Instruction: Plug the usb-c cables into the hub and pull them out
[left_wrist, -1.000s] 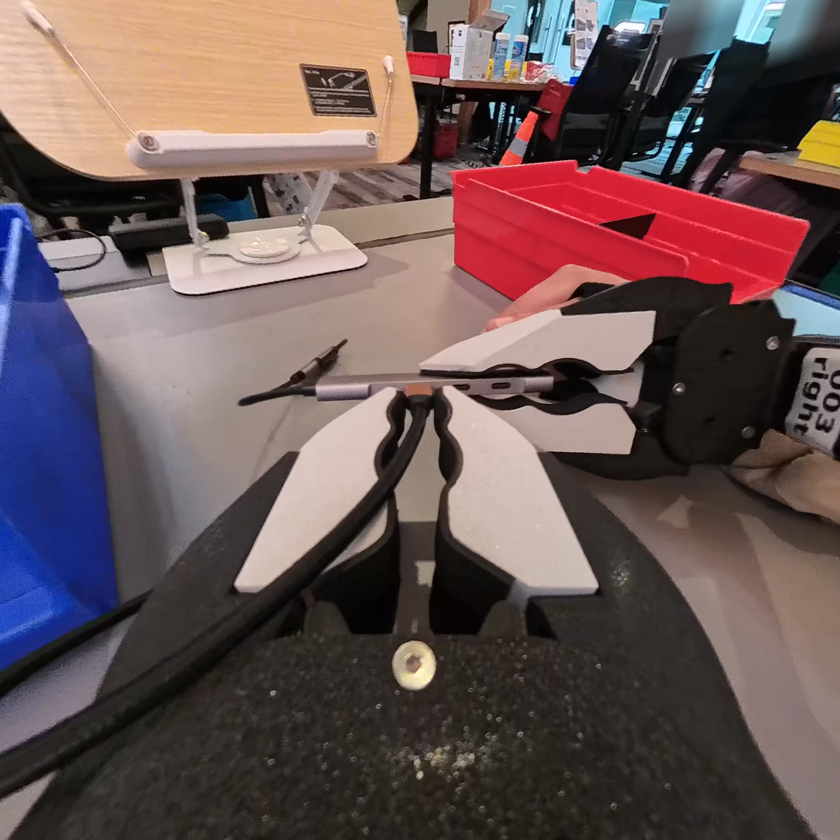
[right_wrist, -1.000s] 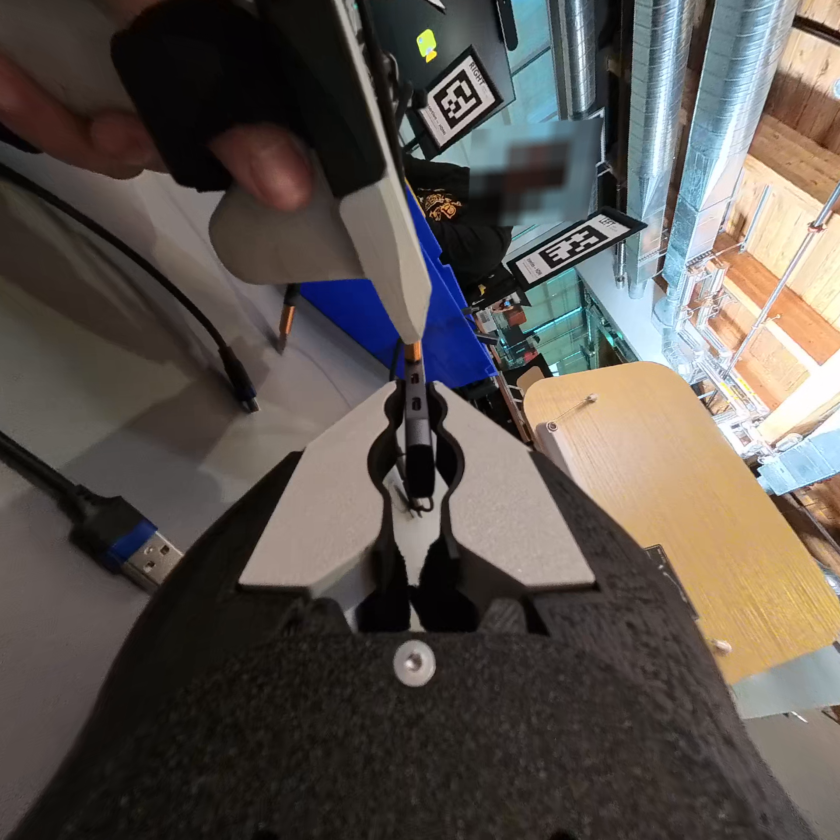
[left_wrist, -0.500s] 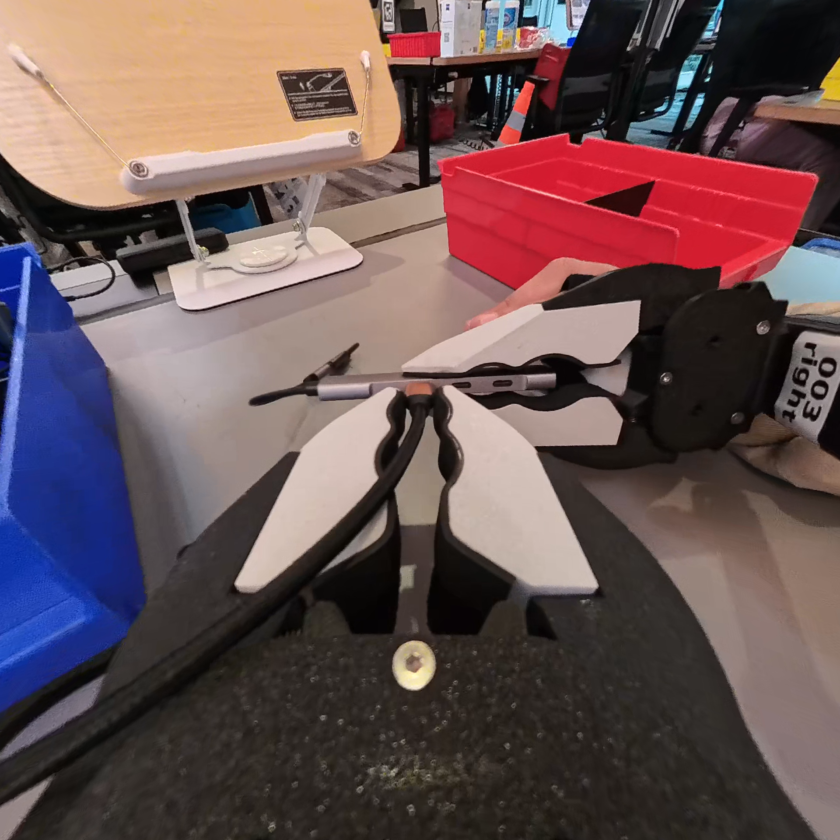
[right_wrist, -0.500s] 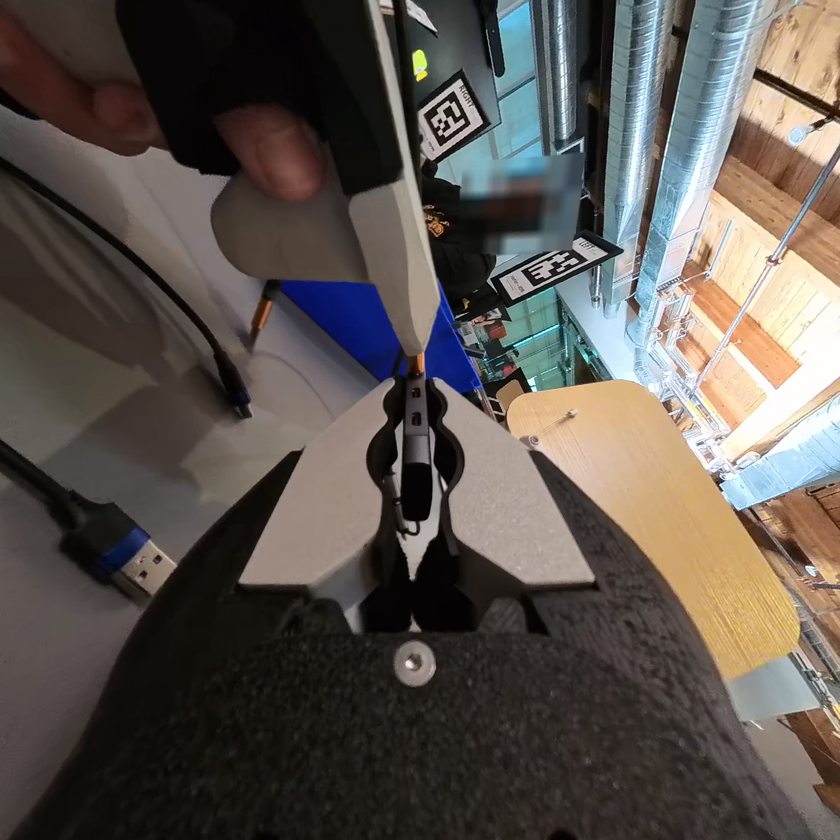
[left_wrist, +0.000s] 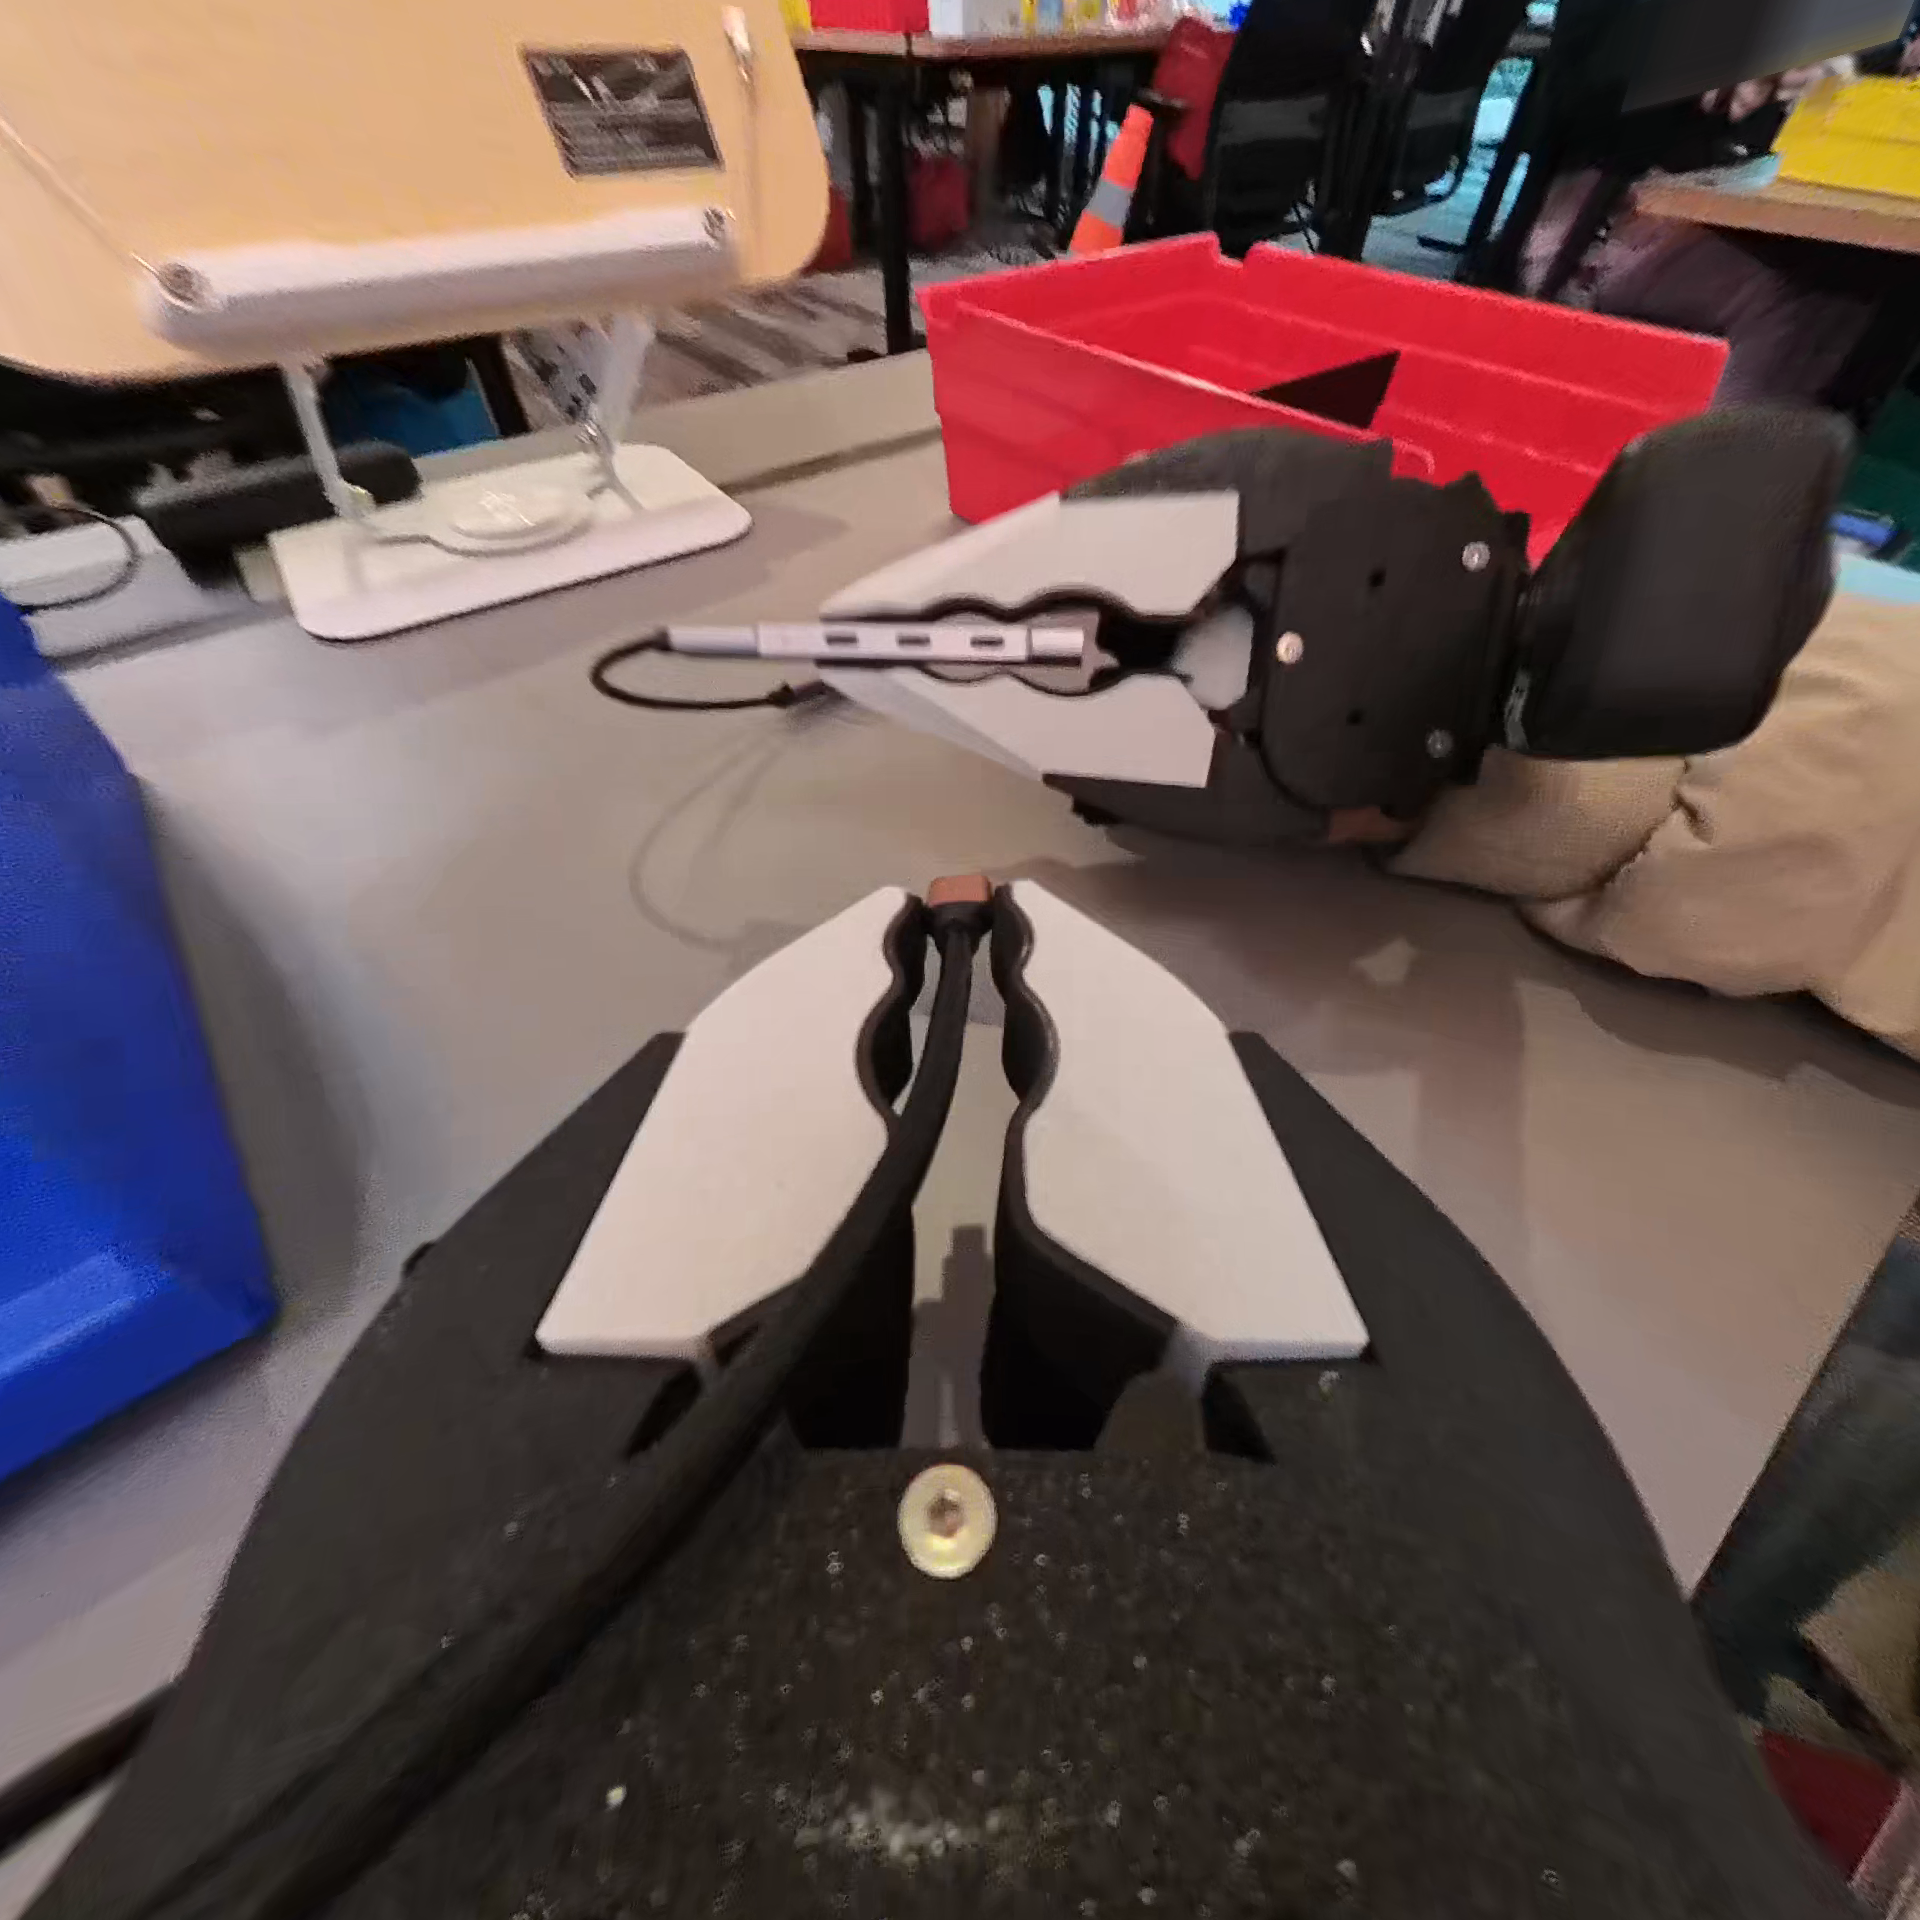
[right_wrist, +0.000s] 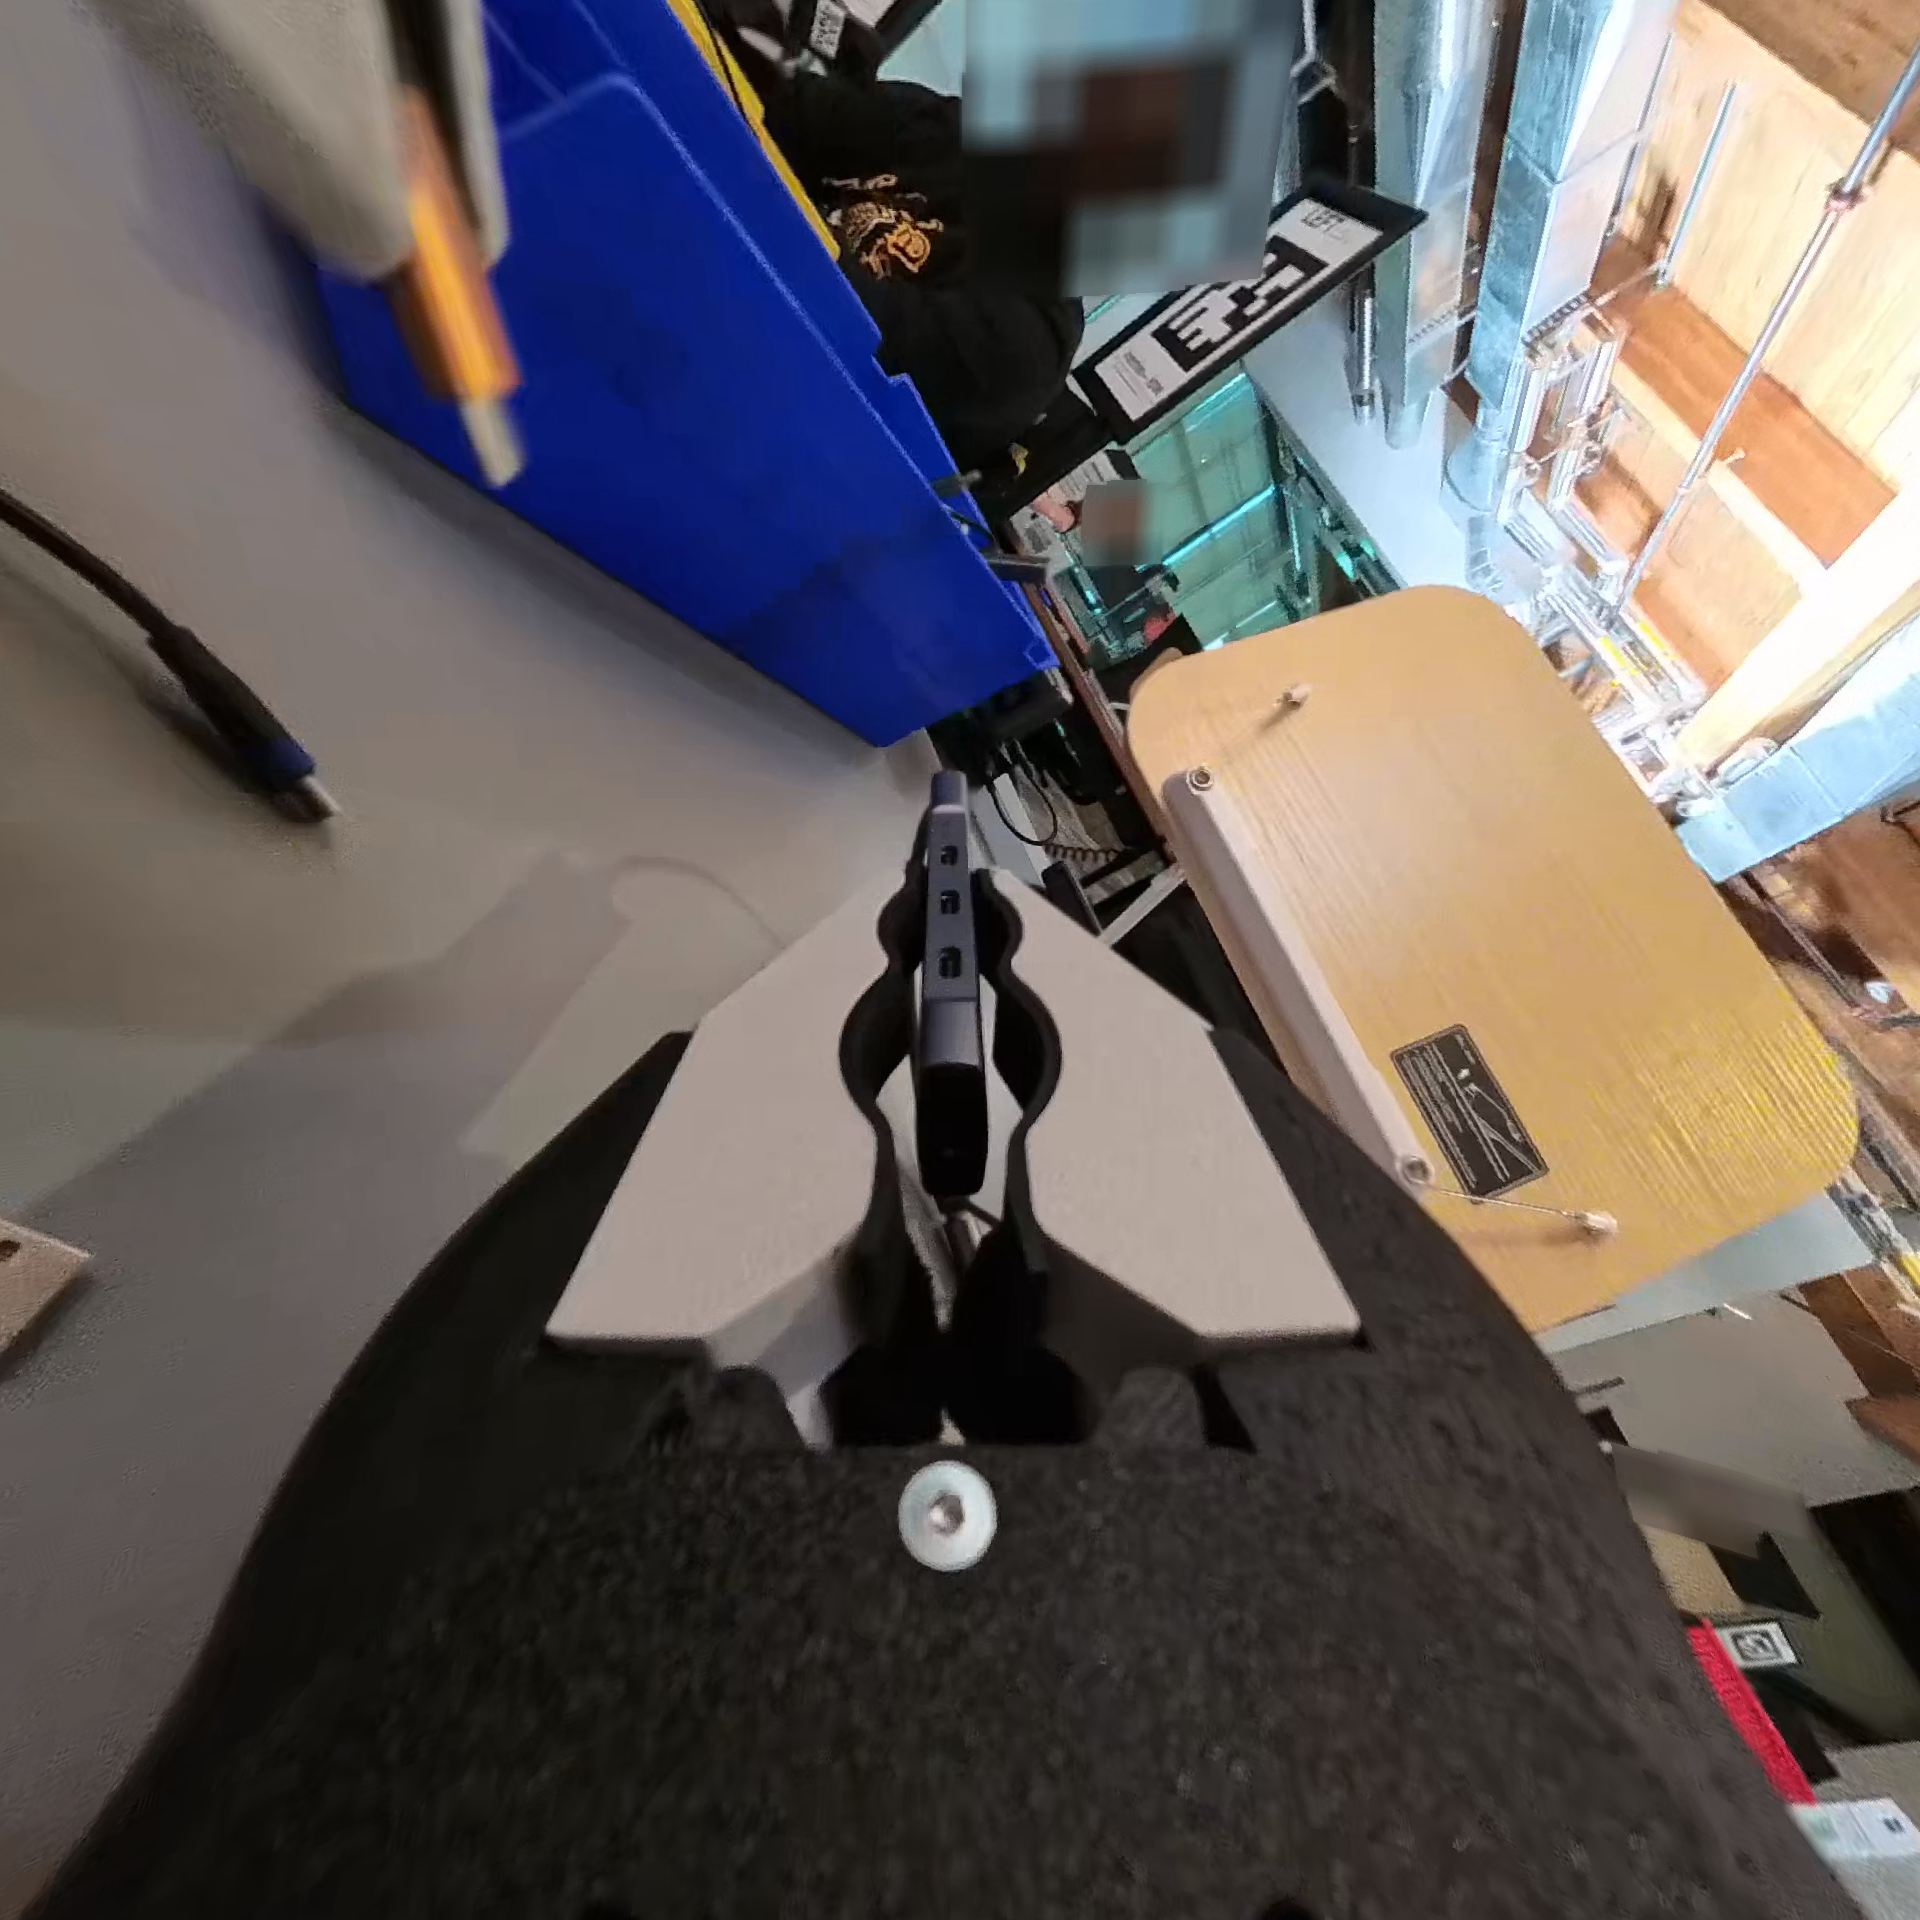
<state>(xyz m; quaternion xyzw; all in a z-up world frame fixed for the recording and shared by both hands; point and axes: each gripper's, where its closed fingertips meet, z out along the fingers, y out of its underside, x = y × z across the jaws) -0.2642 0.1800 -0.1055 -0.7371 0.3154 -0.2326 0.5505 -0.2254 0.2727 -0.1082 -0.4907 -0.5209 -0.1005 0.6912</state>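
Nearest to me in the left wrist view, my left gripper (left_wrist: 958, 902) has its fingers (left_wrist: 748, 1132) pinching a black cable (left_wrist: 940, 1023) just behind its copper-coloured plug (left_wrist: 957, 890), which pokes out past the fingertips. The plug is free of the hub and well apart from it, with bare grey counter (left_wrist: 436, 914) between them. The cable runs back along the left finger and off the lower left edge.

Farther on, my right gripper (left_wrist: 831, 644) reaches in from the right, turned on its side, a beige sleeve (left_wrist: 1662, 821) behind it. Its fingers are clamped on the slim grey hub (left_wrist: 904, 641), which lies level above the counter with three small ports facing me, all empty. A thin black lead (left_wrist: 665, 694) loops from the hub's left end down to the counter. A blue bin (left_wrist: 94, 1039) sits at my left, a red bin (left_wrist: 1247, 353) stands behind the right gripper, and a wooden board on a white stand (left_wrist: 499, 520) is at the back left.

In the right wrist view the fingers (right_wrist: 769, 1122) grip the hub (right_wrist: 948, 997) edge-on between their wavy inner faces, its far end sticking out past the tips. Beyond it, at the upper left, the blurred plug (right_wrist: 468, 343) shows held by the left gripper, its metal tip bare. Another black cable end (right_wrist: 244, 743) with a blue collar lies on the counter (right_wrist: 468, 727) to the left, in front of the blue bin (right_wrist: 665, 395). The wooden board (right_wrist: 1455, 935) fills the right.
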